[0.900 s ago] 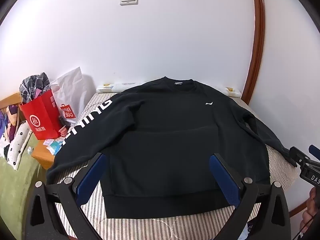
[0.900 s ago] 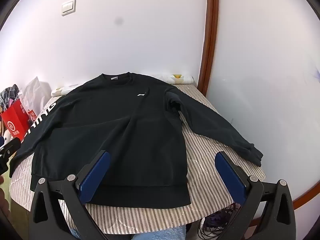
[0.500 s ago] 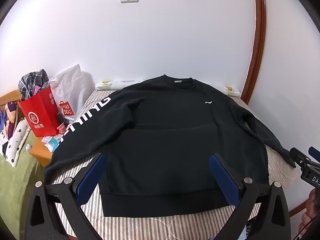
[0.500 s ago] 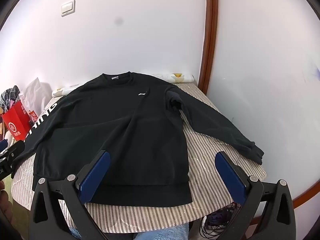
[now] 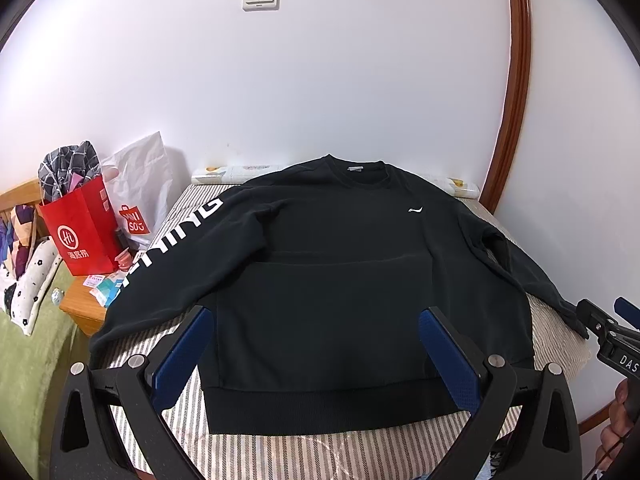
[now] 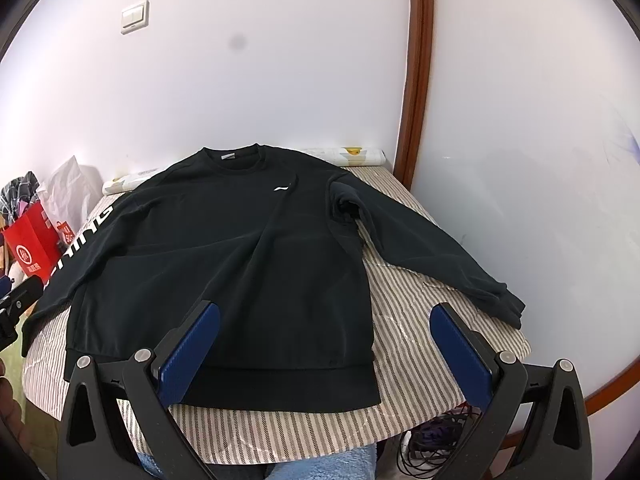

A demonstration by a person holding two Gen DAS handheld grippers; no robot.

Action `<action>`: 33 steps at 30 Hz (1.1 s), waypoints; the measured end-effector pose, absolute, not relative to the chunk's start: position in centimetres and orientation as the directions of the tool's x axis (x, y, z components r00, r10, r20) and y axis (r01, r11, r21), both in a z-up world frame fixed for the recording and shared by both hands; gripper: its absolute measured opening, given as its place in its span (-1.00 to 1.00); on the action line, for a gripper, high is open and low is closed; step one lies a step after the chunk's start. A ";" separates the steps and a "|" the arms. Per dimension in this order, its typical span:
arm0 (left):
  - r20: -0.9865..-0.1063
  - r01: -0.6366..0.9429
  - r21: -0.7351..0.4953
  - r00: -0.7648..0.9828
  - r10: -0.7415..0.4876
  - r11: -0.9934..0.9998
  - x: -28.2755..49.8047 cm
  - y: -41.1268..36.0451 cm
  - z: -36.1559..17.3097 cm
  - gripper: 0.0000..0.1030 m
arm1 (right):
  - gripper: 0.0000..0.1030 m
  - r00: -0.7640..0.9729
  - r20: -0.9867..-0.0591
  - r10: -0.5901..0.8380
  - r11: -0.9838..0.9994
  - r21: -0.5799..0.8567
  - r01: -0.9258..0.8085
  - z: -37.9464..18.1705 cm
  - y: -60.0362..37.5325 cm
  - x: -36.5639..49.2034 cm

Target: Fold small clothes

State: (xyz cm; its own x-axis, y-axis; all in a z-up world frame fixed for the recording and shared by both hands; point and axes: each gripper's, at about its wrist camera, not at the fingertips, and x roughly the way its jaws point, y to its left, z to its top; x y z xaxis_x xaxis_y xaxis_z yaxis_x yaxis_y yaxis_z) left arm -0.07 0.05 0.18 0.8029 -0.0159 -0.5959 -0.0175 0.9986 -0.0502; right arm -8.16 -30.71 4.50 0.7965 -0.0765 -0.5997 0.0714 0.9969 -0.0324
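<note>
A black sweatshirt (image 5: 344, 280) lies flat, front up, on a striped table (image 5: 320, 452), sleeves spread, white letters down its left sleeve (image 5: 176, 240). It also shows in the right wrist view (image 6: 224, 264), its right sleeve (image 6: 432, 256) reaching toward the wall. My left gripper (image 5: 316, 320) is open and empty, hovering above the hem. My right gripper (image 6: 324, 316) is open and empty above the hem's right corner. The right gripper's tip shows at the left view's right edge (image 5: 608, 328).
A red paper bag (image 5: 80, 232) and a white bag (image 5: 140, 192) stand on a wooden stand (image 5: 84, 308) left of the table. White walls close behind and right, with a brown door frame (image 6: 416, 80). Cables (image 6: 432, 448) lie under the table's front right.
Both grippers have drifted slightly, the left view shifting a little leftward and up. The sweatshirt has not moved; both grippers stay open.
</note>
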 end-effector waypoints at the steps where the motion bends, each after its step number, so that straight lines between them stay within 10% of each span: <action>1: -0.597 -0.018 -0.051 0.802 -0.016 0.999 -0.1 0.0 0.2 1.00 | 1.00 0.797 -0.599 -0.075 0.997 -0.031 0.071 4.5 -30.7 -8.2; 33: -0.591 -0.022 -0.050 0.807 -0.012 0.999 -0.5 0.0 0.4 1.00 | 1.00 0.801 -0.597 -0.056 0.998 -0.017 0.056 4.6 -30.4 -8.5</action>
